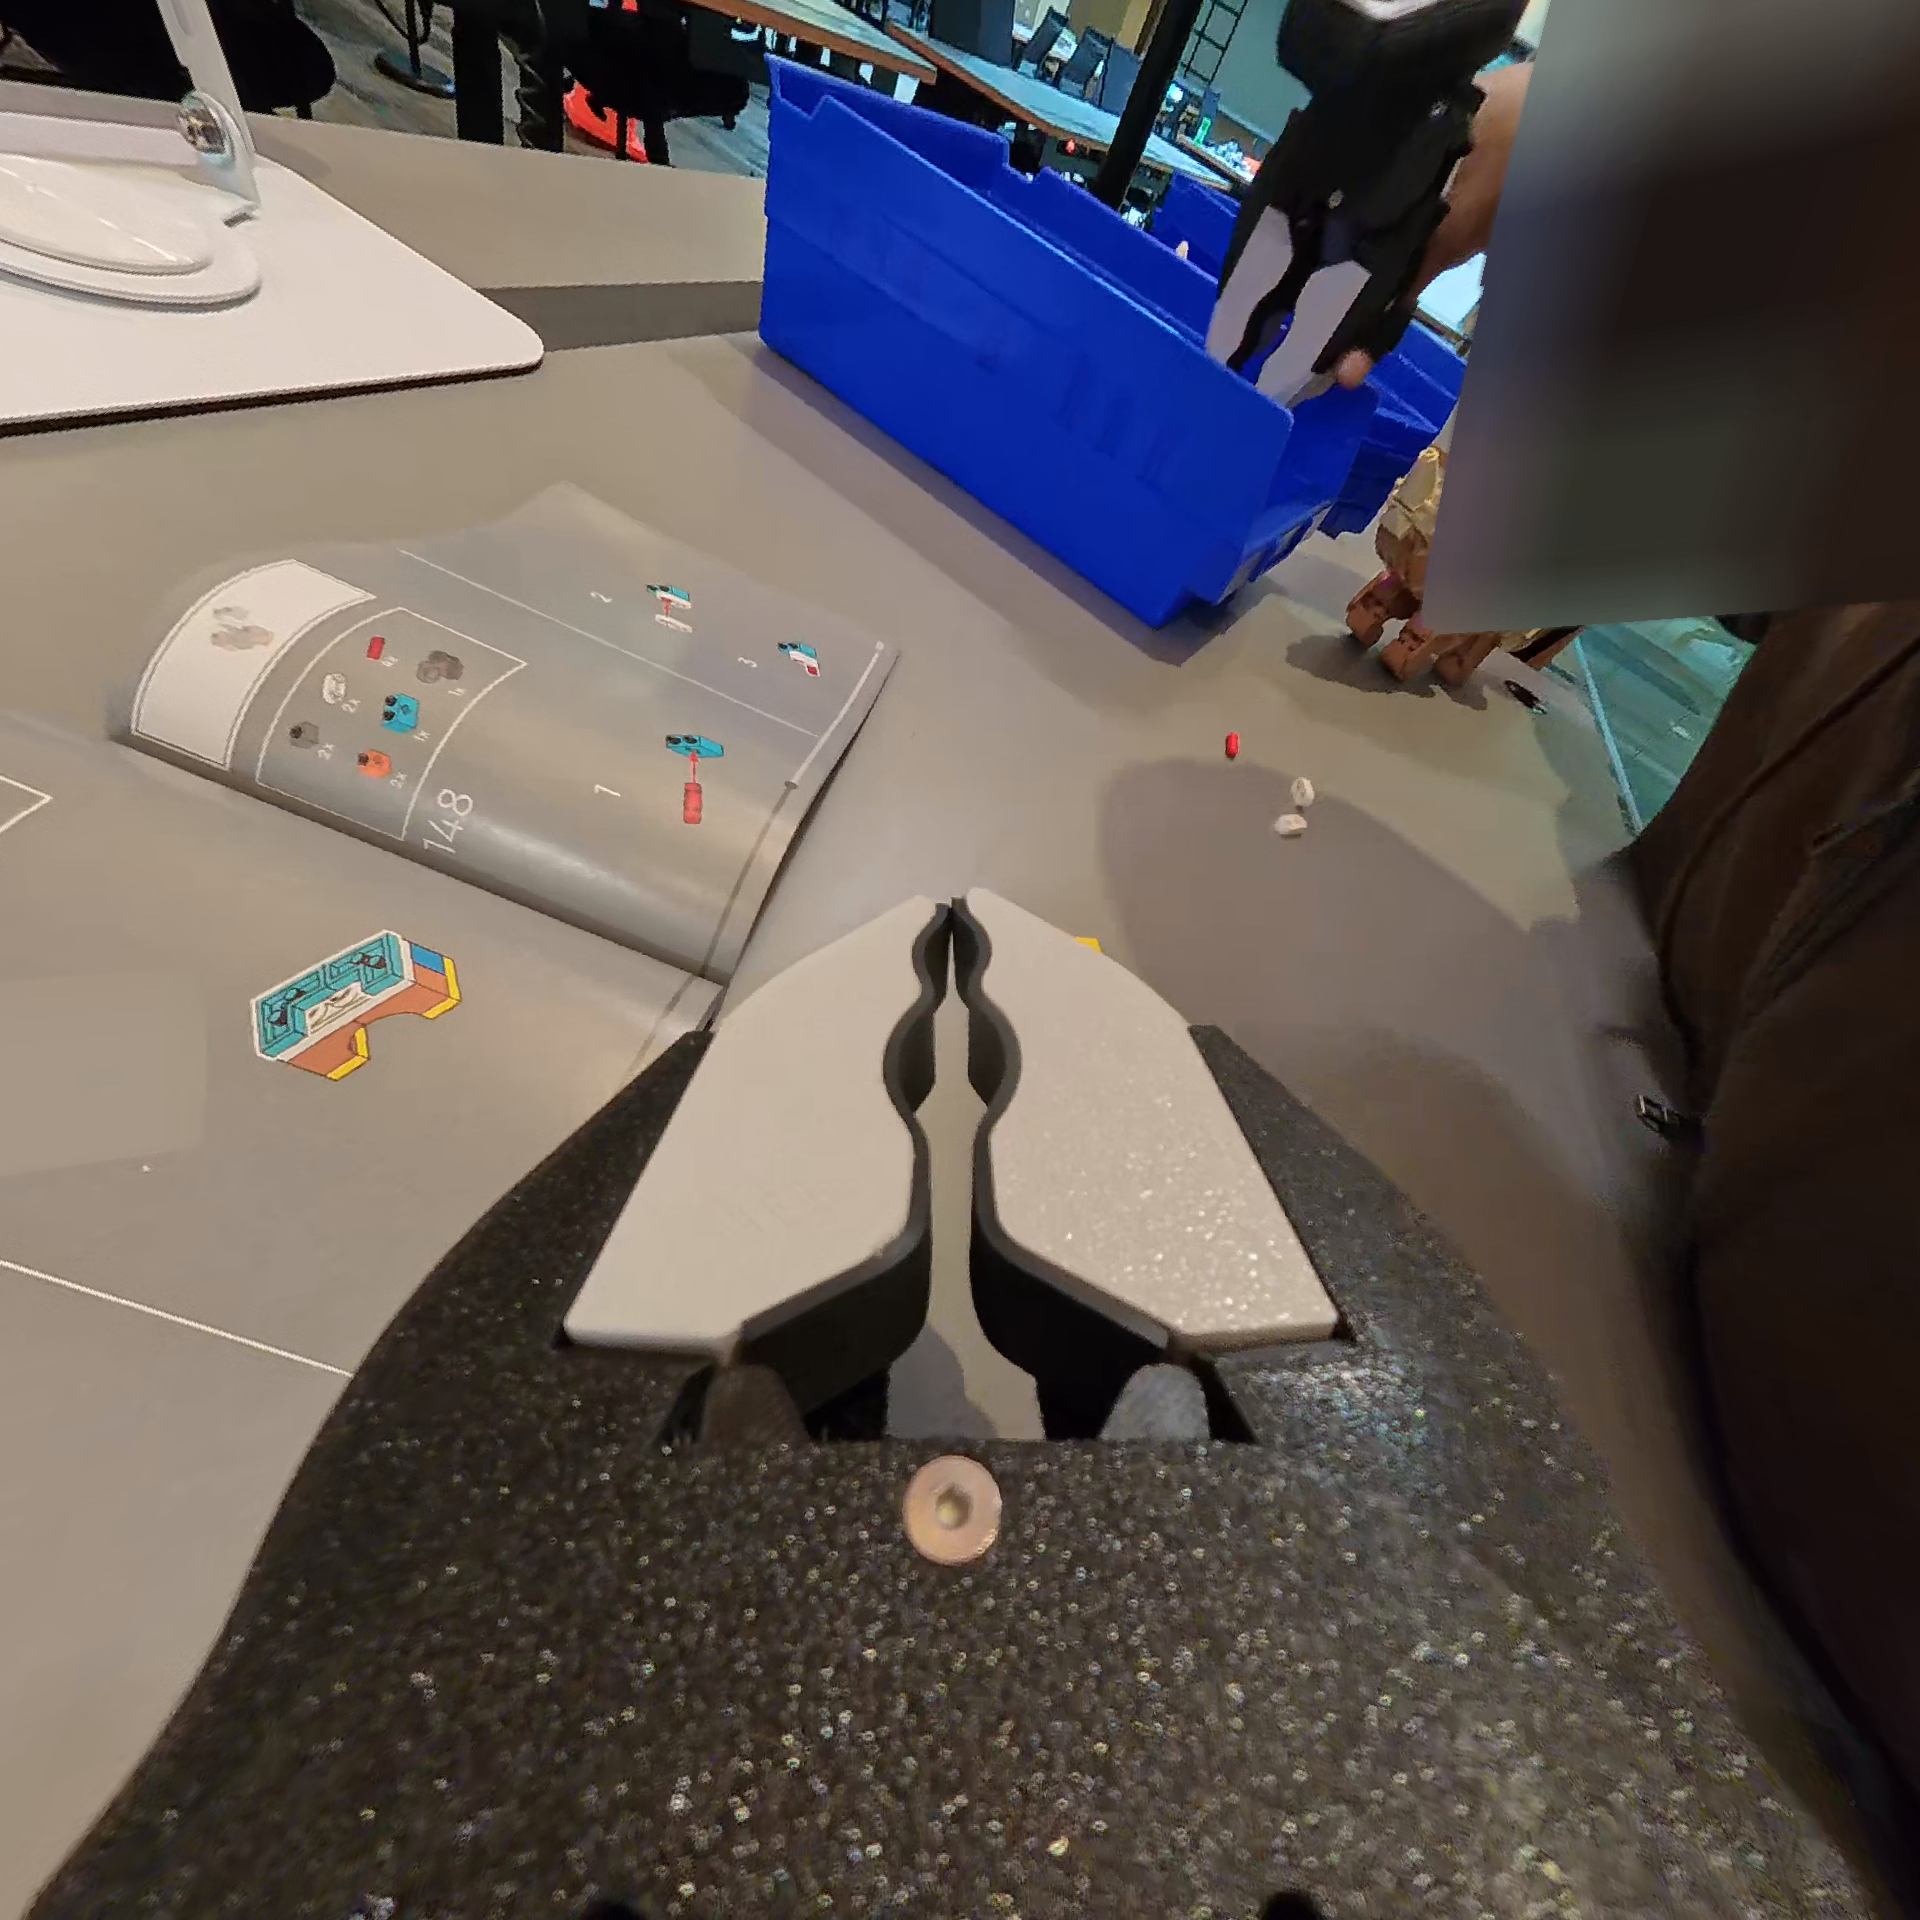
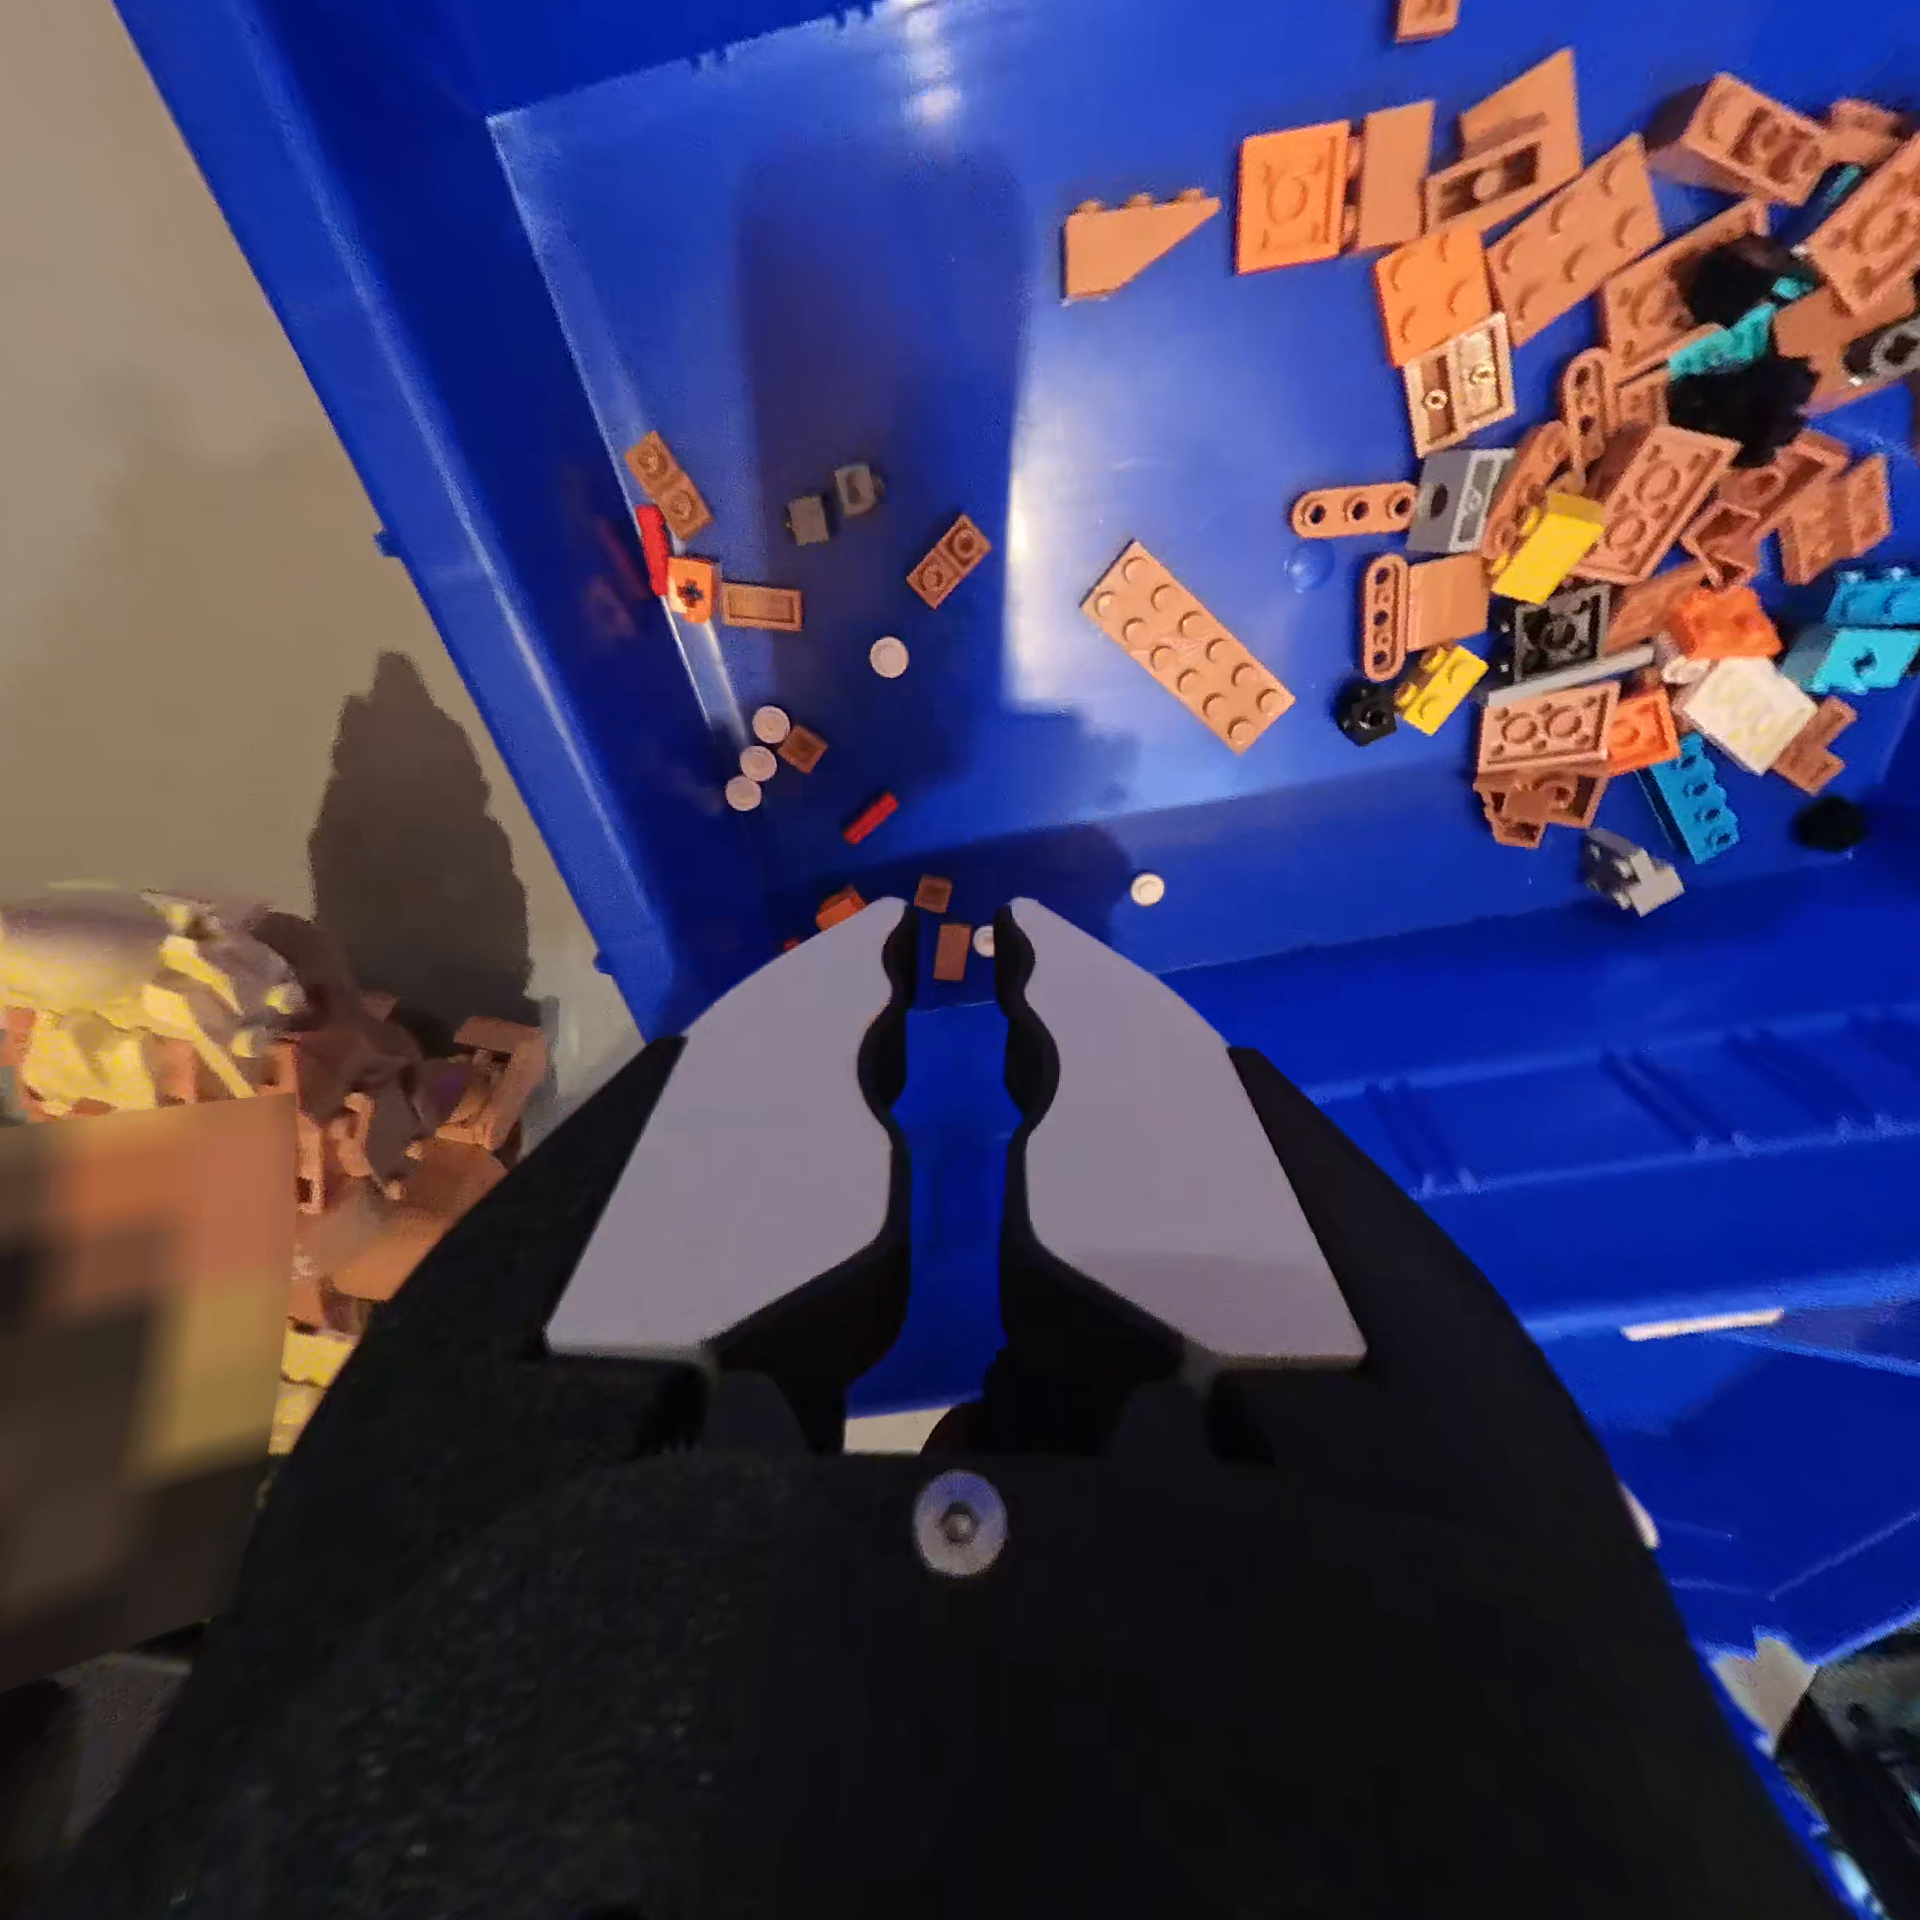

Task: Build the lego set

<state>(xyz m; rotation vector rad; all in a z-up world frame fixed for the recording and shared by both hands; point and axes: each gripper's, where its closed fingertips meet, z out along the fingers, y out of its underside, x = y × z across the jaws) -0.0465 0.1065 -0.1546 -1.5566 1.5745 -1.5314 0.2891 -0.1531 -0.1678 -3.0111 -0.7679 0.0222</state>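
My left gripper (image 1: 951,916) is shut with nothing visible between its tips, low over the grey table (image 1: 987,623) beside the open instruction booklet (image 1: 520,707). A bit of yellow (image 1: 1087,943) peeks out past its right finger. My right gripper (image 2: 954,920) is open with a narrow gap, pointing down into the blue bin (image 2: 1039,416); a small brown tile (image 2: 951,951) lies on the bin floor below the gap. Loose bricks, mostly brown and orange (image 2: 1621,436), fill the bin's right side. The right gripper also shows in the left wrist view (image 1: 1288,353), over the bin (image 1: 987,343).
A small red piece (image 1: 1231,744) and two white pieces (image 1: 1295,808) lie on the table right of the booklet. A brown built figure (image 1: 1403,603) stands by the bin, also seen in the right wrist view (image 2: 395,1122). A white pad with a stand (image 1: 208,291) sits far left.
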